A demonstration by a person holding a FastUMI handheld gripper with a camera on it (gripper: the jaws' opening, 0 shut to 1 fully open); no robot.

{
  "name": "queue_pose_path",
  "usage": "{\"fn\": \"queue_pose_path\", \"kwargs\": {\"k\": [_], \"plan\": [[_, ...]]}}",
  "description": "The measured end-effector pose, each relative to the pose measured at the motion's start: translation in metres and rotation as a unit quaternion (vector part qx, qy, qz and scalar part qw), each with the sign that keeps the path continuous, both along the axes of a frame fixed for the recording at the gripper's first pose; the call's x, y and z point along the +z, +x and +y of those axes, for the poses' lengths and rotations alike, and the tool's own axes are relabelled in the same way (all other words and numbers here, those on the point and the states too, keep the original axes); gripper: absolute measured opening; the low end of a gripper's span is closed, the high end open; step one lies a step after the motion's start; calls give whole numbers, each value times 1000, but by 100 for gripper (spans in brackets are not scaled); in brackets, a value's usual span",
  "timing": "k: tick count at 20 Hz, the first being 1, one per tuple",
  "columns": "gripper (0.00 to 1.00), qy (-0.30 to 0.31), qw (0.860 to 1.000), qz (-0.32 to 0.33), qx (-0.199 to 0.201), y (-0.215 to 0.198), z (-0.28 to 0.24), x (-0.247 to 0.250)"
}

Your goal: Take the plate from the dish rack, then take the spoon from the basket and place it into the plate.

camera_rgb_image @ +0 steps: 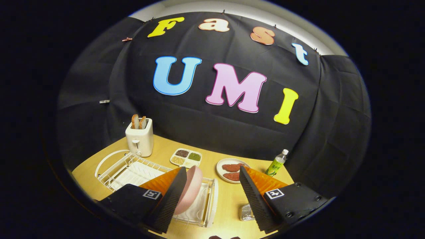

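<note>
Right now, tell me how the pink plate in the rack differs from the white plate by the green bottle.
The pink plate stands on edge in the white wire dish rack; the white plate lies flat on the wooden table. The pink one looks empty; the white one carries reddish slices. The pink one sits against a finger of the open gripper. Both are round.

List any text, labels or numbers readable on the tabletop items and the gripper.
Bottle: green label, print too small to read.
Hand-held gripper: a square black-and-white marker on each finger, a pattern and not words. Its fingers are open, with the pink plate in the dish rack beside the left one.
Toaster: no readable marking.
Nothing here can be quoted.
</note>
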State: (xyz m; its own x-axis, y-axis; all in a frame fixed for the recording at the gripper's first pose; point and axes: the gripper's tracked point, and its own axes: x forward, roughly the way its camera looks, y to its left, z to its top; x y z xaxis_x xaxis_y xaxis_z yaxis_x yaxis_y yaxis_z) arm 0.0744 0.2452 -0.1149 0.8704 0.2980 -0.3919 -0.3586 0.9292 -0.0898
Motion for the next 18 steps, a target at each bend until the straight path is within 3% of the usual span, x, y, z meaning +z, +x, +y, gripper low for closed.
{"fn": "queue_pose_path", "kwargs": {"k": [3,6,10,12,15,18], "plan": [[98,-13,999,48,2,9,19,-40],[94,-18,994,104,-26,20,22,-75],[72,5,984,166,-63,22,26,-102],[52,16,979,191,-74,20,27,-111],[38,35,967,240,-82,11,36,-121],[34,31,966,240,-88,13,40,-118]]}}
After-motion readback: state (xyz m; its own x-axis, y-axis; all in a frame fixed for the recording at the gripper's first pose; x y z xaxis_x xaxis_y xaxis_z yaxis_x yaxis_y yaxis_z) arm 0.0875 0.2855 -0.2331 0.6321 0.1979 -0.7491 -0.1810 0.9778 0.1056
